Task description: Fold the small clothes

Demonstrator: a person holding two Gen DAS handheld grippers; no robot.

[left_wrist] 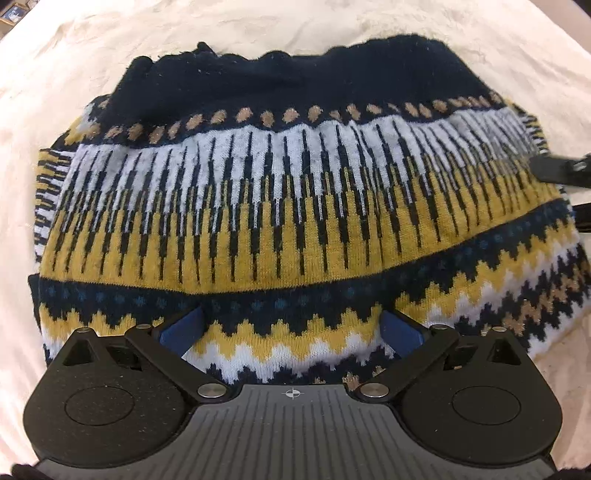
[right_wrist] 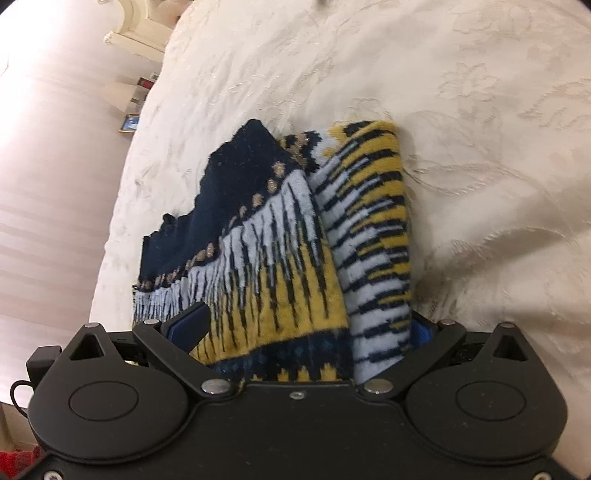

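Note:
A knitted sweater (left_wrist: 280,206) in navy, yellow and white bands lies folded on a cream bedspread (left_wrist: 92,74). My left gripper (left_wrist: 291,321) points almost straight down at its near zigzag hem. Its jaws stand wide, the blue pads (left_wrist: 184,328) rest on the knit, and nothing is pinched. My right gripper (right_wrist: 310,317) comes in at the sweater's (right_wrist: 280,229) side edge, open, with the thick folded edge and a striped sleeve (right_wrist: 373,229) lying between its fingers. One of its black fingers (left_wrist: 554,170) shows at the right of the left wrist view.
The bedspread (right_wrist: 443,110) runs on beyond the sweater, wrinkled at the right. The bed's edge drops at the left to a pale floor (right_wrist: 44,184), where small framed pictures (right_wrist: 129,123) and white furniture (right_wrist: 144,26) stand.

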